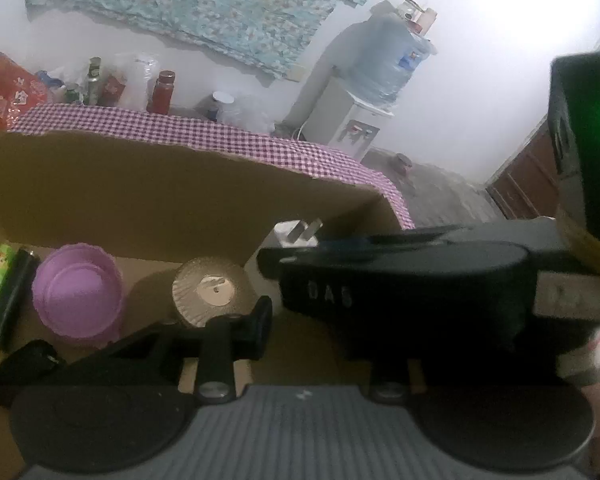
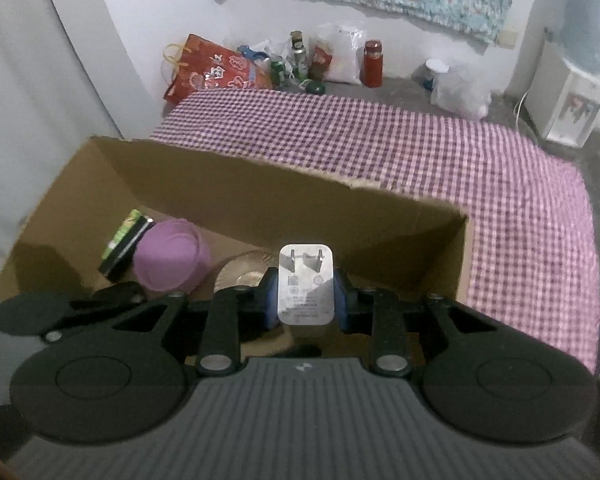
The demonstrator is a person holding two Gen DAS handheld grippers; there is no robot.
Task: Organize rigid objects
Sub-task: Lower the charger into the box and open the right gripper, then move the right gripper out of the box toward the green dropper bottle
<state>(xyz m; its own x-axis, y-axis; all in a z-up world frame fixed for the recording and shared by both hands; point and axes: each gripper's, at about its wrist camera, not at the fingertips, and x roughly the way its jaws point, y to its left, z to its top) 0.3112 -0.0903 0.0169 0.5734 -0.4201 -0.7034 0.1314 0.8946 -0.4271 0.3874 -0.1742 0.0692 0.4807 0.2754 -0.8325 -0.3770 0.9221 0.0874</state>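
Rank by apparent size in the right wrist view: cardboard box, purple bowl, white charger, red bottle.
1. cardboard box
2. purple bowl
3. white charger, enlarged by nearness to the camera
4. red bottle, far away

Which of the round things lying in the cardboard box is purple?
The purple bowl, lying upside down beside the green-and-black pack. The other round thing, the glass dish to its right, is clear and brownish.

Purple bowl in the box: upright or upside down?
Upside down: the purple bowl shows its flat base ring facing up inside the cardboard box.
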